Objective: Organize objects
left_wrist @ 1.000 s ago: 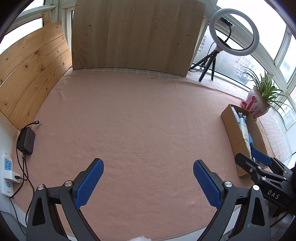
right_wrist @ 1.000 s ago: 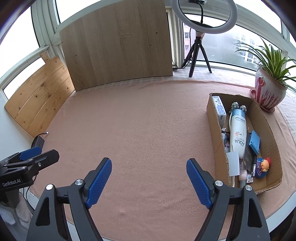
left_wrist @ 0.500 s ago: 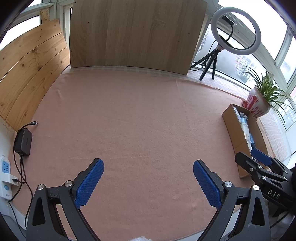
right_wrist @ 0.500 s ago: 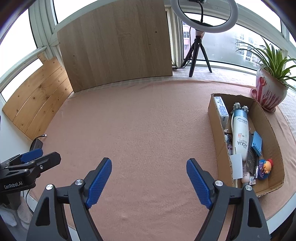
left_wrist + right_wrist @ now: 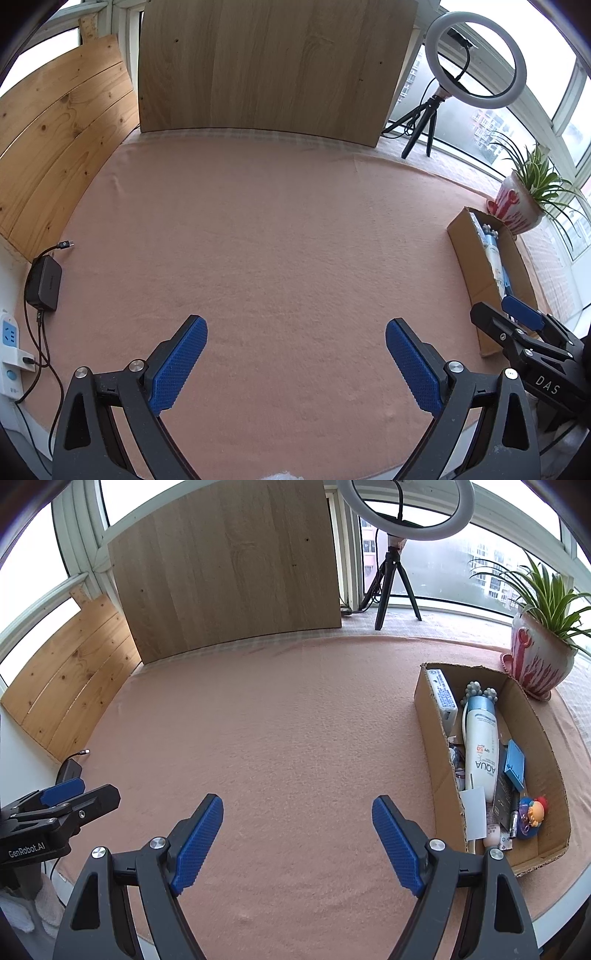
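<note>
A cardboard box [image 5: 436, 738] stands at the right of the pink-covered table [image 5: 295, 738]. Inside lie a white AQUA bottle [image 5: 479, 753], a white packet [image 5: 441, 696], a blue block [image 5: 515, 764], a small clown toy [image 5: 532, 812] and several other small items. My right gripper [image 5: 297, 834] hovers open over bare cloth left of the box, nothing between its blue pads. My left gripper [image 5: 295, 354] is open too, above the cloth's near middle, and holds nothing. The left wrist view shows the box [image 5: 476, 269] at the far right, partly behind the right gripper's side.
A wooden board [image 5: 229, 568] leans at the back, with plank panels [image 5: 59, 147] along the left. A ring light on a tripod [image 5: 476, 59] and a potted plant [image 5: 539, 653] stand at the back right. A black charger [image 5: 46, 282] and power strip [image 5: 9, 354] lie at the left edge.
Both views have shifted slightly, the scene sliding a little as the grippers drift. Jaws stay as wide as before and nothing on the table has moved.
</note>
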